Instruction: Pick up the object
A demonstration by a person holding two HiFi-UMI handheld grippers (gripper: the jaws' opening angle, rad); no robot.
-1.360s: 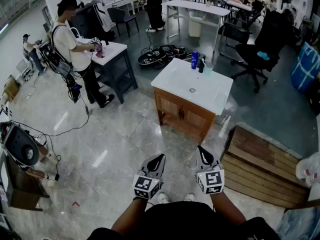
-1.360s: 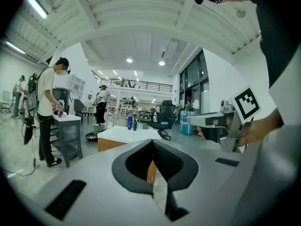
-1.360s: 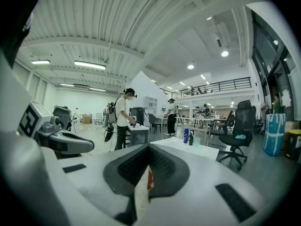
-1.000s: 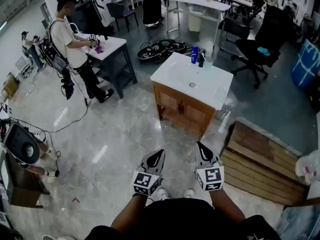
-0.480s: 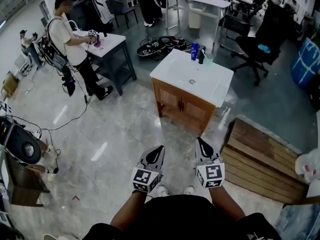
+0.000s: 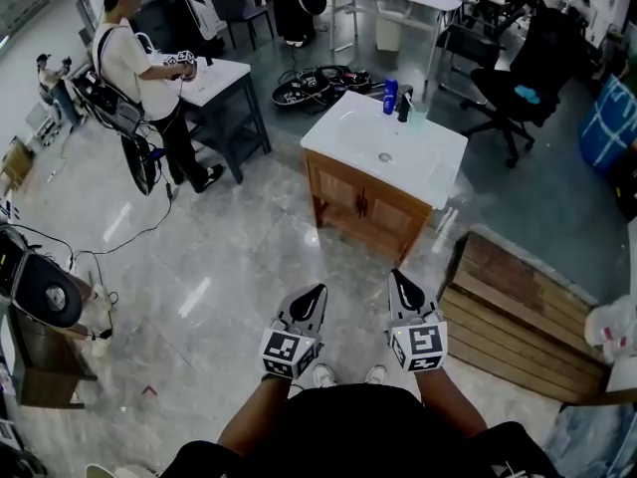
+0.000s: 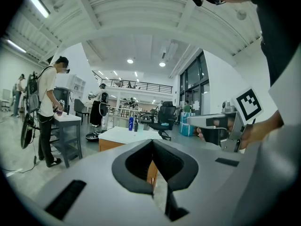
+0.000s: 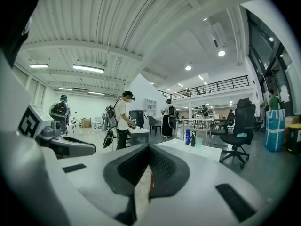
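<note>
The left gripper and right gripper held their jaws closed on nothing, well apart from the white-topped wooden sink cabinet ahead.

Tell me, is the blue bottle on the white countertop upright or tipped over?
Upright: the blue bottle stands on its base at the countertop's far edge, beside a dark bottle.

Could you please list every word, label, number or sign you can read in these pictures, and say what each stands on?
No text is legible in any view.
The left gripper and right gripper carry black-and-white square marker patterns, not words.
The blue bottle on the white counter: label too small to read.
</note>
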